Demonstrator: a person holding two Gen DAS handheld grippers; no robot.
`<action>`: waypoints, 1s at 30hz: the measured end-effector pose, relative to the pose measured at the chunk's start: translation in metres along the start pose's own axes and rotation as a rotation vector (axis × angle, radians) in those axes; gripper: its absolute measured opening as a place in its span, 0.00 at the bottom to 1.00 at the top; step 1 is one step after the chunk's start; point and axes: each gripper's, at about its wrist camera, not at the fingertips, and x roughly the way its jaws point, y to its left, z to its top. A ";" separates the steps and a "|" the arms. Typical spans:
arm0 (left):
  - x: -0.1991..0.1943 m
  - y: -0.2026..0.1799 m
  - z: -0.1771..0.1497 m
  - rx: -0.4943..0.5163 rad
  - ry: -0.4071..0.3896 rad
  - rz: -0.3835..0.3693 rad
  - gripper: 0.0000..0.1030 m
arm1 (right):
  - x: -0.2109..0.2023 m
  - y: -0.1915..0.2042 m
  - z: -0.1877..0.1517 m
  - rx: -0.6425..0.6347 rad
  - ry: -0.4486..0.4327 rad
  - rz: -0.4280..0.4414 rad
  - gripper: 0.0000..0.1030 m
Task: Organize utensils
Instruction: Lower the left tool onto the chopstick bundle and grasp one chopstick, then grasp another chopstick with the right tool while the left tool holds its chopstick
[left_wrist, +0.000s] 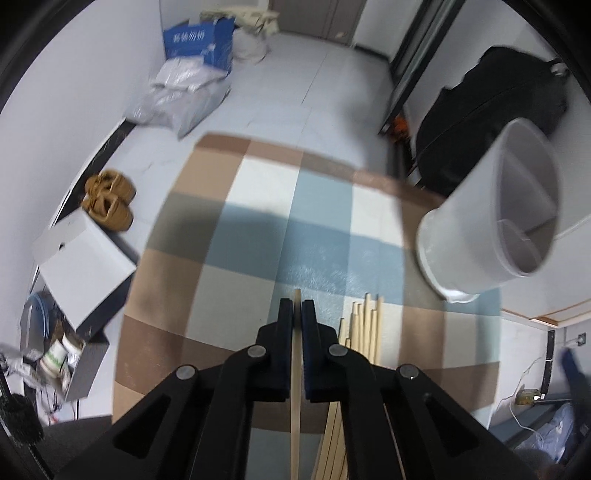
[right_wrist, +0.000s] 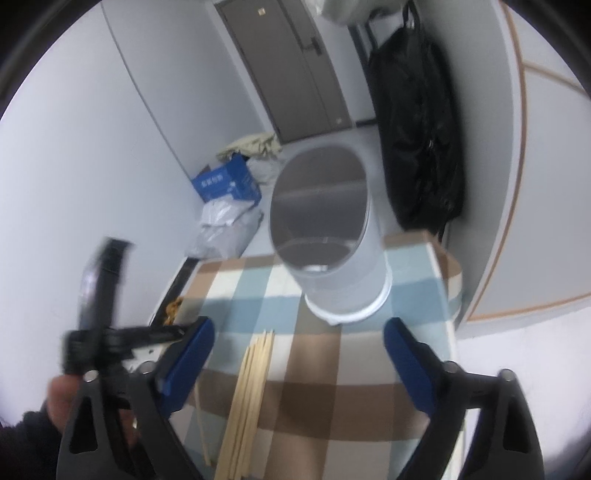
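On the checked cloth (left_wrist: 258, 229), the left gripper (left_wrist: 296, 314) pinches one chopstick (left_wrist: 295, 387) — the chopstick bundle (left_wrist: 364, 328) lies at its three o'clock. The right gripper (right_wrist: 299, 343) is spread wide — the white holder (right_wrist: 332, 240) stands at its twelve o'clock.

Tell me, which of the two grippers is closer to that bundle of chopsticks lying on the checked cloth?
Left, probably. The left gripper is shut on one chopstick, with the chopstick bundle just beside its right jaw. The right gripper hangs open, apparently above the bundle, not touching it.

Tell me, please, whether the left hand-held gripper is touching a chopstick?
Touching: the left wrist view shows the left hand-held gripper shut on a single chopstick, pads pressed against both its sides.
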 end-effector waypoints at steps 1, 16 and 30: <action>-0.007 0.004 -0.002 0.000 -0.019 -0.023 0.00 | 0.007 -0.001 -0.002 0.011 0.029 0.010 0.76; -0.037 0.026 -0.001 0.004 -0.109 -0.206 0.00 | 0.095 0.029 -0.018 -0.030 0.357 0.082 0.09; -0.068 0.048 0.006 0.002 -0.181 -0.313 0.00 | 0.163 0.047 -0.008 -0.118 0.529 -0.032 0.11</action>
